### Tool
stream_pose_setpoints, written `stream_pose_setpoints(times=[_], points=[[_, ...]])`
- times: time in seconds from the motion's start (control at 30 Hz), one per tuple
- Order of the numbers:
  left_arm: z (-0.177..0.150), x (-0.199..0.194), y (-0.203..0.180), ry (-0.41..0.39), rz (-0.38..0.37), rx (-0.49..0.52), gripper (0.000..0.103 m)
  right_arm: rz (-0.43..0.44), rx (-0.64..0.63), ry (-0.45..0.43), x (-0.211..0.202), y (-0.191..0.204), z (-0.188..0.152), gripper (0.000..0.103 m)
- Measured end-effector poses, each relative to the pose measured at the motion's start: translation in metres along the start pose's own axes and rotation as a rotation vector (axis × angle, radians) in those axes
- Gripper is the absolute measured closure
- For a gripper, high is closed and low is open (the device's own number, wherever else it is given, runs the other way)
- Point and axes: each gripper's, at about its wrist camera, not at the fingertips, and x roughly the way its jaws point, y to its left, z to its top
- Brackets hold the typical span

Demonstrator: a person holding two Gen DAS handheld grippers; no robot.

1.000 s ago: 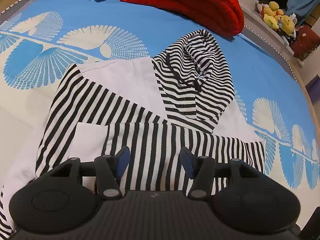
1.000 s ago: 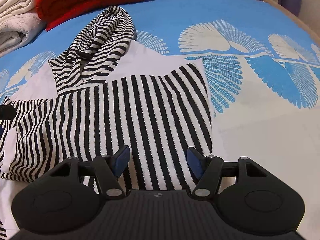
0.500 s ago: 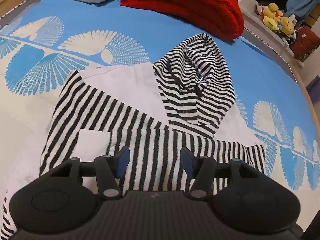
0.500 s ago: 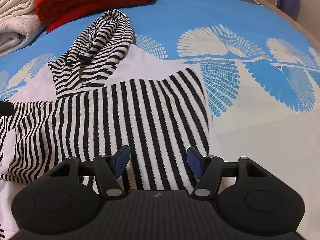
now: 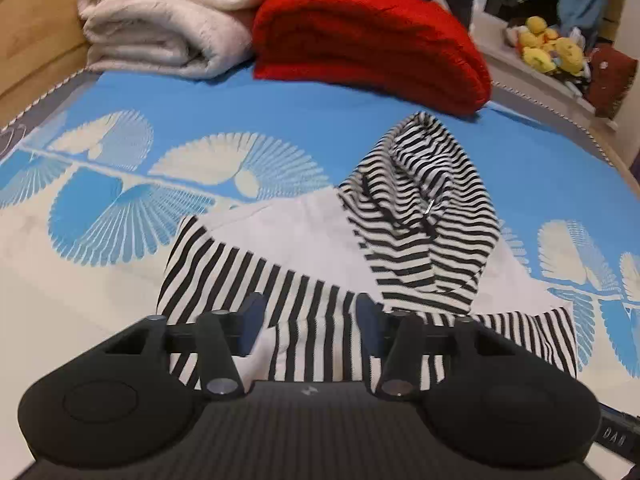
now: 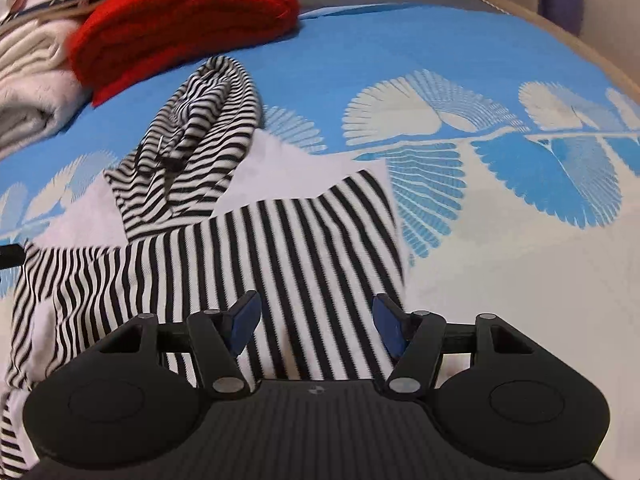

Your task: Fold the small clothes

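Observation:
A small black-and-white striped hoodie point(image 5: 320, 288) lies on the bed, its striped sleeves folded across a white body and its hood point(image 5: 424, 216) pointing away. It also shows in the right wrist view point(image 6: 280, 248), hood point(image 6: 200, 136) at upper left. My left gripper point(image 5: 310, 320) is open and empty, its blue pads low over the folded sleeve. My right gripper point(image 6: 316, 322) is open and empty over the striped sleeve near its right edge.
The bed cover point(image 5: 200, 132) is blue and cream with fan patterns. A folded red blanket point(image 5: 368, 40) and a folded white blanket point(image 5: 160, 20) lie at the far end. Yellow plush toys point(image 5: 552, 48) sit on a ledge at right.
Both grippers have pulled back and tilted up, so the hoodie sits farther off and the blankets have come into view. Both stay open.

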Motion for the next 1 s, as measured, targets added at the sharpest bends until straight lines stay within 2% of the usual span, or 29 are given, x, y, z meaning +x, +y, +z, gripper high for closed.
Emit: stream_pose_setpoints(times=[0.07,0.13,0.23,0.33,0.4,0.63,0.73,0.8,0.87,0.9,0.93,1.0], points=[[0.003,-0.001,-0.001,0.001,-0.04,0.006,0.07,0.008,0.016,0.002,-0.001,-0.007,0.002,0.056],[0.011,0.004,-0.006,0.004,-0.054,0.018,0.081,0.018,0.039,0.003,-0.004,-0.012,0.004,0.06],[0.033,0.021,-0.022,-0.02,-0.062,0.077,0.082,0.031,0.031,-0.001,-0.009,-0.016,0.005,0.061],[0.064,0.05,-0.041,-0.037,-0.083,0.147,0.082,-0.017,-0.066,0.022,-0.006,-0.015,0.004,0.061],[0.088,0.077,-0.052,-0.041,-0.095,0.184,0.082,-0.04,-0.15,0.059,0.001,-0.014,-0.001,0.061],[0.158,0.183,-0.098,-0.069,-0.126,0.328,0.082,-0.094,-0.279,0.132,0.016,-0.012,-0.015,0.061],[0.187,0.229,-0.117,-0.117,-0.109,0.346,0.082,-0.117,-0.324,0.158,0.025,-0.009,-0.019,0.06],[0.206,0.262,-0.127,-0.128,-0.115,0.32,0.082,-0.133,-0.35,0.184,0.033,-0.008,-0.023,0.06],[0.222,0.288,-0.137,-0.144,-0.104,0.307,0.076,-0.153,-0.373,0.174,0.035,-0.006,-0.026,0.054],[0.229,0.304,-0.142,-0.144,-0.09,0.3,0.062,-0.16,-0.393,0.168,0.034,-0.004,-0.027,0.053],[0.233,0.314,-0.146,-0.143,-0.085,0.293,0.053,-0.161,-0.403,0.164,0.034,-0.004,-0.028,0.053],[0.243,0.336,-0.152,-0.138,-0.109,0.274,0.053,-0.158,-0.404,0.163,0.035,-0.005,-0.027,0.053]])
